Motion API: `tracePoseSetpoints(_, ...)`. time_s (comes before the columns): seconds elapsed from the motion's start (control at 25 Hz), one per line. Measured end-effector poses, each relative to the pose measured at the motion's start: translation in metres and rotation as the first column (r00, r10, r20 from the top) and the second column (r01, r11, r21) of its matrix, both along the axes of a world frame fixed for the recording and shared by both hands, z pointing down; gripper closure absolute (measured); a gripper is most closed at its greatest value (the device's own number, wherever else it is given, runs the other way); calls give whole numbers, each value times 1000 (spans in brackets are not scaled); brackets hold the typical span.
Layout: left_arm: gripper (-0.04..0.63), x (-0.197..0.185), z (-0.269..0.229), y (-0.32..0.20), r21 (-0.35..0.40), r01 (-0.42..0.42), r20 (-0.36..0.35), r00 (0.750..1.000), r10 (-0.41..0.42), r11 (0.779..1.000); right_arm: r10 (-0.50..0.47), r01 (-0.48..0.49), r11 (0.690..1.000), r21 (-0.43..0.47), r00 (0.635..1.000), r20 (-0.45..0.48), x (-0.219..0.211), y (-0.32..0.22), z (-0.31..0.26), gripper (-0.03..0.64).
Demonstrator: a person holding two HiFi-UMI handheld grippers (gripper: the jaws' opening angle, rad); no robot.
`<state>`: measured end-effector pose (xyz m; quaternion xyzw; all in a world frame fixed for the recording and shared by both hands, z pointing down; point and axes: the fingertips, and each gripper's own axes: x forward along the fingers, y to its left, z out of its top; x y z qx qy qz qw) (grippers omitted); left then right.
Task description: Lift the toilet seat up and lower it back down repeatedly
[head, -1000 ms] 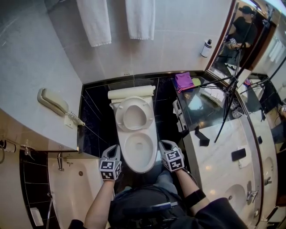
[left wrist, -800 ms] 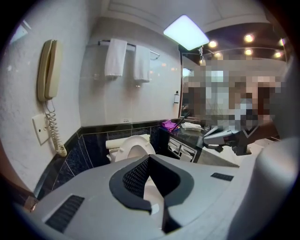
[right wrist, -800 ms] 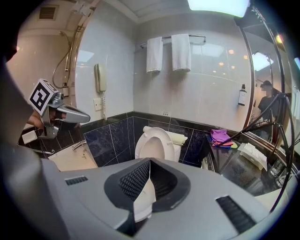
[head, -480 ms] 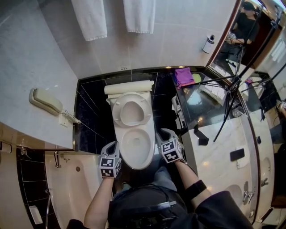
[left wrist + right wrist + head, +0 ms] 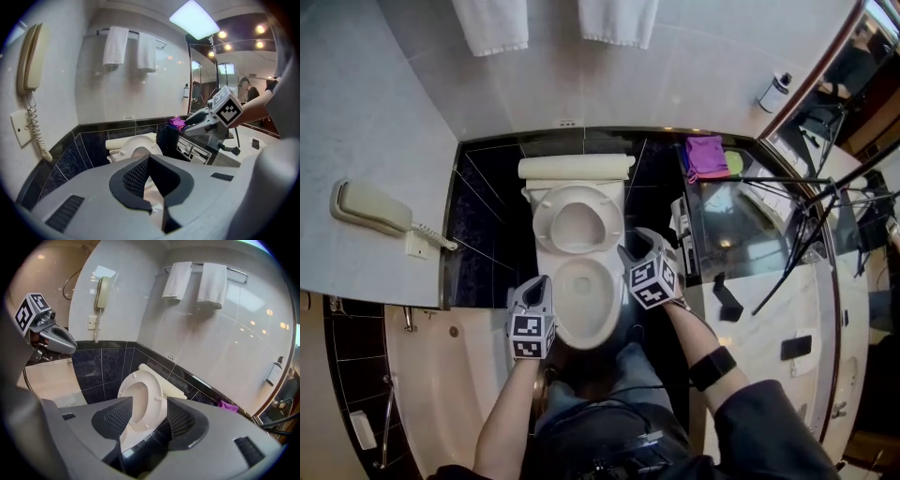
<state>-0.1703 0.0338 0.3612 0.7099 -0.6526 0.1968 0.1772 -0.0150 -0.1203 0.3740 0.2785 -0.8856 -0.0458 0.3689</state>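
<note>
Now: seat (image 5: 143,377) stands up, ahead of right claw (image 5: 630,251), untouched. Its jaws, just opening wide, grip nothing; left claw (image 5: 541,281) shut, empty, bowl (image 5: 581,342) just beside it. We judge seat stiff, light, smooth plastic, hinged behind: pinch free top rim, lower gently. Right gripper view shows underside bumpers (image 5: 132,376); head view shows both our claws flanking bowl.
</note>
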Motion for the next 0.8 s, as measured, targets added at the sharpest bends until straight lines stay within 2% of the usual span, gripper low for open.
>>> tracePoseSetpoints(0.16,600,2,12,-31,-6,15,-1,1000,-15,1000,-79,80,997,17,996,-47,-22,-40,26,327)
tracePoseSetpoints(0.36,600,3,34,-70,-3,38,9,999,-38,999,-132,137,989,57,988,-84,-44,-92,57,327)
tracePoseSetpoints(0.52,600,1,50,-90,-32,60,11,998,-60,998,-166,178,979,99,979,-117,-63,-123,81,328)
tracePoseSetpoints(0.8,600,-15,75,-105,-50,119,24,993,-118,992,-218,230,970,78,966,-137,-98,-150,120,331)
